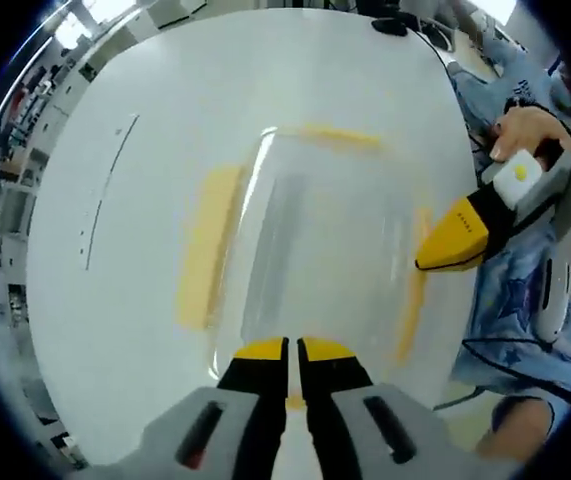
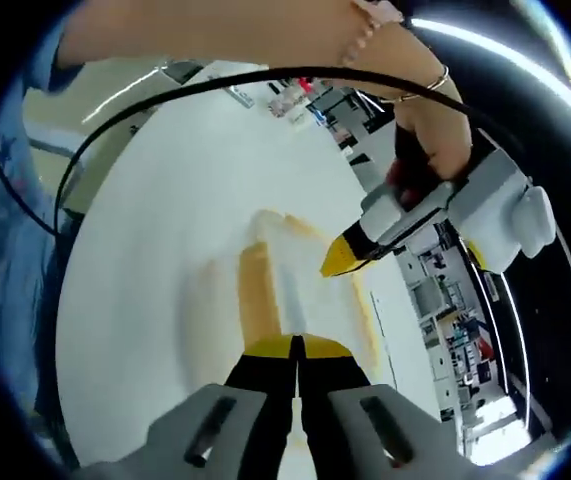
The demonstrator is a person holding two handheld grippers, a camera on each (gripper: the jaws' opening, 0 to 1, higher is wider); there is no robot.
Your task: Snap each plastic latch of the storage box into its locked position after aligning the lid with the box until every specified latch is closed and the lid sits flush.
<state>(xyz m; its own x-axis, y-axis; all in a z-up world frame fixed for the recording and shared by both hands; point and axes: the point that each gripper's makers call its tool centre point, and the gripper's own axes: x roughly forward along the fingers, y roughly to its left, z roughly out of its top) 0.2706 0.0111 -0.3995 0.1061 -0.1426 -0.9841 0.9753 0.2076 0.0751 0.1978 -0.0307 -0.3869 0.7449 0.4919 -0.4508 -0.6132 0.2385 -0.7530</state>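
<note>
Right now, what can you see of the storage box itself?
The storage box is clear, glossy plastic with a see-through lid and yellow latches along its sides. It sits flat on the white table, blurred in both views. The left gripper, fingers together, is at its near edge, and the right gripper is at the latch on the opposite side. Whether any latch is locked cannot be told.

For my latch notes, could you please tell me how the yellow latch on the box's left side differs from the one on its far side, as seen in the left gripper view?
The left latch shows as a broad yellow band running down the storage box's side; the far latch is a thin, short strip across its top edge. The left latch appears larger, the far latch smaller and more blurred. Both are yellow and lie against the clear box on the white table. Whether either is locked cannot be told.
</note>
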